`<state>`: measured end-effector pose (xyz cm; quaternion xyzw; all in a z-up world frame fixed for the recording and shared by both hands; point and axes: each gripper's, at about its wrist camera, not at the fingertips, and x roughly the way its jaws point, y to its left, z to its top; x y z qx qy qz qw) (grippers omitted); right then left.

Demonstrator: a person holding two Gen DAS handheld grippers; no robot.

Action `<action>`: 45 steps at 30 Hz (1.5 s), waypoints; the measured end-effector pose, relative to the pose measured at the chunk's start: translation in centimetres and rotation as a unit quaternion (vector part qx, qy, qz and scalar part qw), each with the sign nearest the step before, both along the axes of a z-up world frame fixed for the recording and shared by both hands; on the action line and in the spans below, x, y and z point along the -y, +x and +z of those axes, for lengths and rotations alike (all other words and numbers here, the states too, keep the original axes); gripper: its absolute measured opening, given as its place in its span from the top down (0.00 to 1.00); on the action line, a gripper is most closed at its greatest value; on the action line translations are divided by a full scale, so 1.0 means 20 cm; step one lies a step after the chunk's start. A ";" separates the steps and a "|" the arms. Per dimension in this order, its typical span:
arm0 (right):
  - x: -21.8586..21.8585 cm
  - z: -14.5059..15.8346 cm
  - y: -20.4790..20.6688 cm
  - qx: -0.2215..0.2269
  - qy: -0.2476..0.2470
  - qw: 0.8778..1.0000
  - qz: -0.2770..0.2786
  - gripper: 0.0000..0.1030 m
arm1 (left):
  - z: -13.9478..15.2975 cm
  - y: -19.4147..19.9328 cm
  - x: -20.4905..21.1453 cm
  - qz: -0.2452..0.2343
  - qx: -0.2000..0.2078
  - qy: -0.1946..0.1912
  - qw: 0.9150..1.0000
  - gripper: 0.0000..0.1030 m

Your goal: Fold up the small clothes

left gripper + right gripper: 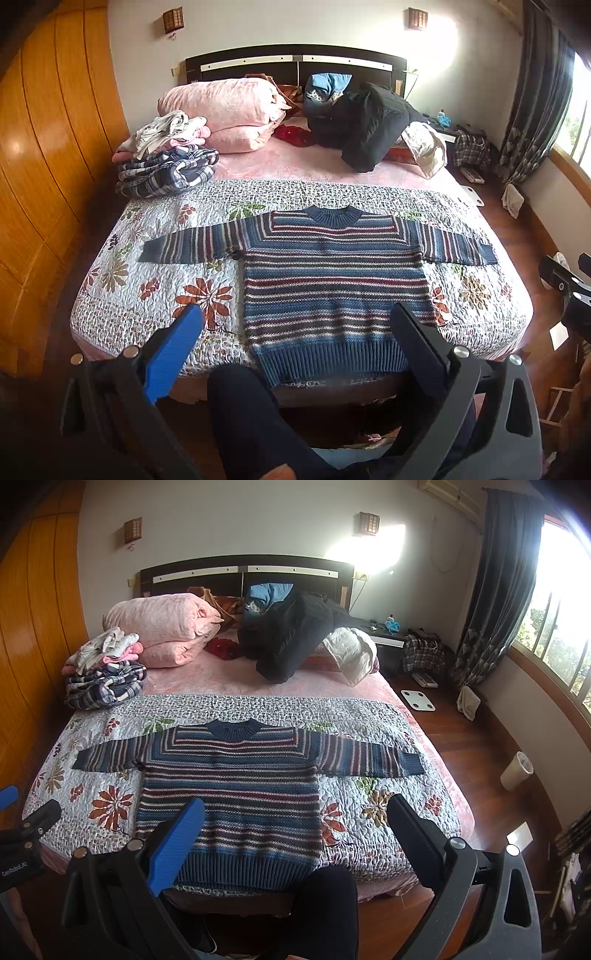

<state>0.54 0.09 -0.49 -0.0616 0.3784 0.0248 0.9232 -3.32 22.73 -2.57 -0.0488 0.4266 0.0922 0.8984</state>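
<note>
Striped sweater (332, 280) spread flat on the quilt (147, 295), hem at the bed's near edge, both sleeves out sideways. I hold my left tool (295, 321) and right tool (295, 808) released above the hem, grasping nothing. Folding looks unstarted; next, I judge, pinch a sleeve cuff and carry it across the sweater. Bare quilt flanks the sweater; the clothes pile (166, 158) lies well beyond its collar.

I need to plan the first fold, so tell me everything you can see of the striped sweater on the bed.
The striped sweater is a chunky knit with blue, dark red, grey and cream bands, a ribbed blue round collar, ribbed blue hem and ribbed cuffs. It lies flat and unfolded on the floral quilt, collar toward the headboard, hem at the near edge of the bed, both sleeves spread straight out sideways. Only the quilt touches it; the left gripper and right gripper are open and held above the near end, gripping nothing.
</note>
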 end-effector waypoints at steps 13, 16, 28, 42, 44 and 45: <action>0.00 0.00 0.00 0.002 0.001 1.000 0.001 0.04 | 0.02 0.01 -0.01 -0.001 0.008 0.006 1.000 0.03; 0.00 0.00 0.00 0.004 0.000 1.000 0.001 0.04 | 0.02 0.00 0.00 -0.001 0.010 0.007 1.000 0.03; 0.00 0.00 0.00 0.002 0.000 1.000 0.002 0.04 | 0.02 0.00 0.01 -0.001 0.009 0.007 1.000 0.03; 0.00 -0.01 0.00 0.001 -0.002 1.000 0.002 0.04 | 0.01 0.01 0.03 -0.003 0.008 0.007 1.000 0.03; 0.01 -0.02 0.01 -0.001 -0.002 1.000 0.001 0.04 | 0.01 0.01 0.03 -0.003 0.008 0.007 1.000 0.03; 0.01 -0.02 0.02 -0.002 -0.002 1.000 0.001 0.04 | 0.00 0.01 0.03 -0.003 0.008 0.007 1.000 0.03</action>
